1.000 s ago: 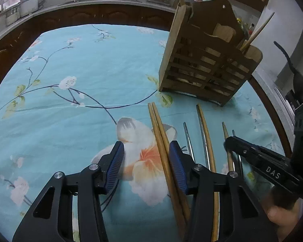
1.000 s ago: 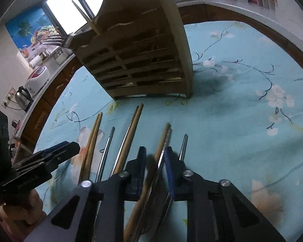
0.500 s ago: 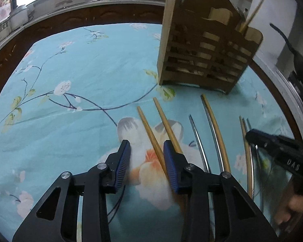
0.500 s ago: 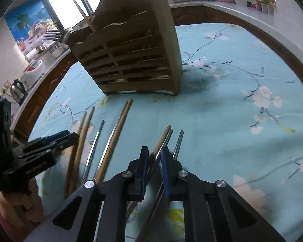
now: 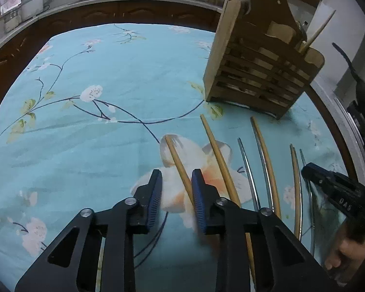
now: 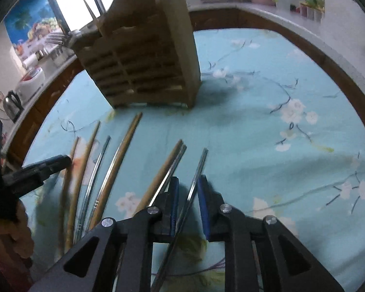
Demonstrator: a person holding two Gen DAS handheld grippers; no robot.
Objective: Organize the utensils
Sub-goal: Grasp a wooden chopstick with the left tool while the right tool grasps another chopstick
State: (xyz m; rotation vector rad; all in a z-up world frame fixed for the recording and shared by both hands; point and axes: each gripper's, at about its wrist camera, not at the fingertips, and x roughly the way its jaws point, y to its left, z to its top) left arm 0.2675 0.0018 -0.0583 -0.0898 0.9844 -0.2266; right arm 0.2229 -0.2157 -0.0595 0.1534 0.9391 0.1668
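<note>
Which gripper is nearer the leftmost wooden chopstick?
Left. The left gripper straddles the leftmost wooden chopstick; the right gripper sits across the row, around a metal chopstick.

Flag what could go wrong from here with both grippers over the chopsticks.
The left hand-held gripper straddles one wooden chopstick off-centre, against its right pad, so closing may flick it sideways. The right hand-held gripper brackets a thin metal chopstick; it could slip out. Its neighbours lie close and might be nudged.

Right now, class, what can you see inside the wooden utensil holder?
A fork and one wooden chopstick stick out of the wooden utensil holder. Their lower ends are hidden by its slats; other contents cannot be seen.
</note>
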